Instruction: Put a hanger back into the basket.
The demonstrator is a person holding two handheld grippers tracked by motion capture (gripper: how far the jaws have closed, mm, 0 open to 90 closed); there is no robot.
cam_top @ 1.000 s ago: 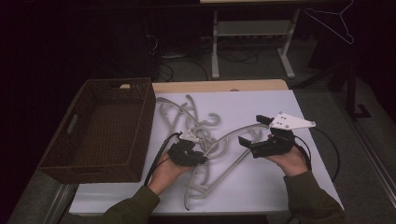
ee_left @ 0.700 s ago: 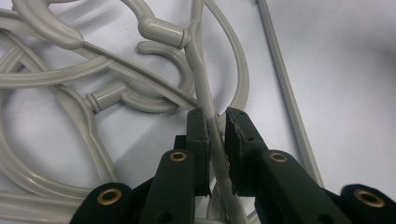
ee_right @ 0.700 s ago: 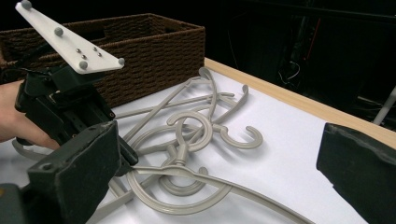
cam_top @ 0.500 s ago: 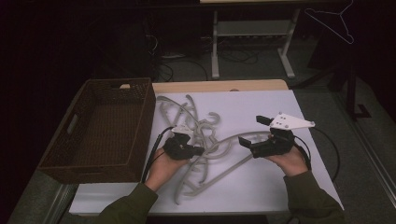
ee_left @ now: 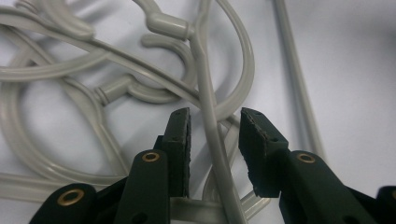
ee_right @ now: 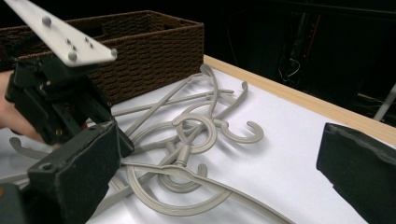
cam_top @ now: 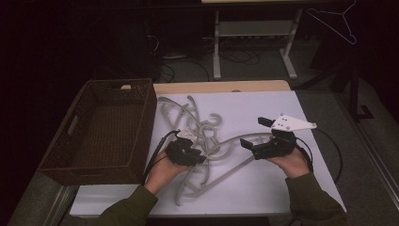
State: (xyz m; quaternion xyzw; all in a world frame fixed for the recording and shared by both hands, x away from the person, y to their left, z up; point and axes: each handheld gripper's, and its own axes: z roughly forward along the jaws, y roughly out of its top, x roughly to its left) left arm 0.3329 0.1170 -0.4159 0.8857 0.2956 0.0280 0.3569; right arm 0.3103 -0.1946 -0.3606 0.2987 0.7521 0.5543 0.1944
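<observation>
Left hand-held gripper [ee_left: 214, 140], jaws just opening and straddling without pinching one thin bar of grey plastic hangers [cam_top: 202, 136] lying tangled on white tabletop [cam_top: 282, 188] beside wicker basket [cam_top: 141, 122]; right hand-held gripper [cam_top: 258, 133] gaping empty; hangers likely light, stiff, snag-prone, best gripped mid-bar.
</observation>
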